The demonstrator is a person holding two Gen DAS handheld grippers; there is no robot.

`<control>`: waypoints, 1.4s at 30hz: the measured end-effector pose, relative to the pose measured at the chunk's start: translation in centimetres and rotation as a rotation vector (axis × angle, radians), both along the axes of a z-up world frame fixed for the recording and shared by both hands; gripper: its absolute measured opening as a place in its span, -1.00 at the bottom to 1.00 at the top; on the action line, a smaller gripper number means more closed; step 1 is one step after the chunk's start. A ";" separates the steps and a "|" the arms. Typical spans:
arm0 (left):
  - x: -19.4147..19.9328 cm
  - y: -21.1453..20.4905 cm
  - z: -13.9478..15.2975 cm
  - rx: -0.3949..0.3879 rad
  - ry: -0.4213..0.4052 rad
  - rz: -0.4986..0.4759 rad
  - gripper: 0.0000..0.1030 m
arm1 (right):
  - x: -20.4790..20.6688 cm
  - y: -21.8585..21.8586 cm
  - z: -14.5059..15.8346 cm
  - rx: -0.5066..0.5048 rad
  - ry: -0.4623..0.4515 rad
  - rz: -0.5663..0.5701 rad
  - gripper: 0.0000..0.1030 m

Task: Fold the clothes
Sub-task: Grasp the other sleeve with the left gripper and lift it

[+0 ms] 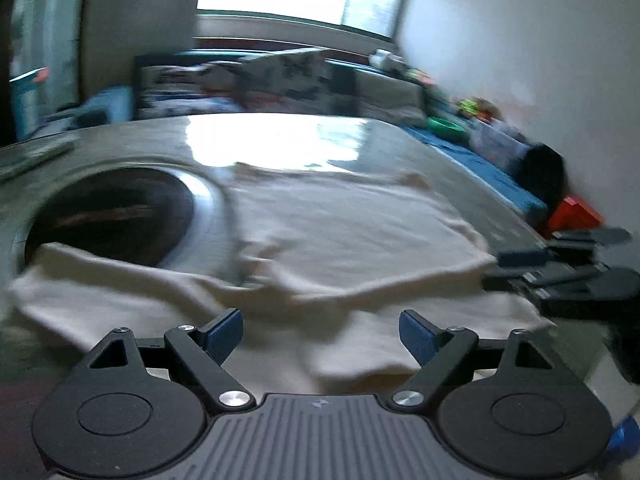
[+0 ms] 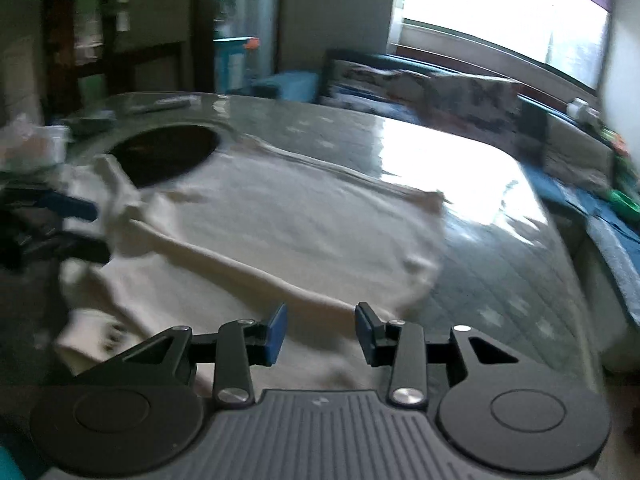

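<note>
Shirt [image 1: 340,232]: one, cream, spread on your table [image 1: 400,140]; dark mark at its hem unreadable. Left gripper [image 1: 321,336] and right gripper [image 2: 321,330] both spread apart, holding nothing.

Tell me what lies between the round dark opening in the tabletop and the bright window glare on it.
In the right wrist view, only bare grey table separates the dark opening from the glare; the cream garment lies nearer the camera.

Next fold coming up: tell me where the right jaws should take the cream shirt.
Take the cream shirt at its near hem edge, just ahead of the open right gripper, coming in low from the near side. That raised fold edge gives a lip; elsewhere it lies flat on the table.
</note>
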State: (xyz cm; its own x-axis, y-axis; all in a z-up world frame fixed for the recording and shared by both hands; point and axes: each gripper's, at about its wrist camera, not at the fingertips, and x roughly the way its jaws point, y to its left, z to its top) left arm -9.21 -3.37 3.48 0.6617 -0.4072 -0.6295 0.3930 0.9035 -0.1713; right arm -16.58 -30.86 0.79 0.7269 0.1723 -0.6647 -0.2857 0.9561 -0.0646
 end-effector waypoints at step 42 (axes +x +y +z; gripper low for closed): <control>7.1 13.5 -2.2 -0.015 0.101 0.674 -0.21 | 1.0 9.4 0.3 0.058 -0.005 0.321 -0.20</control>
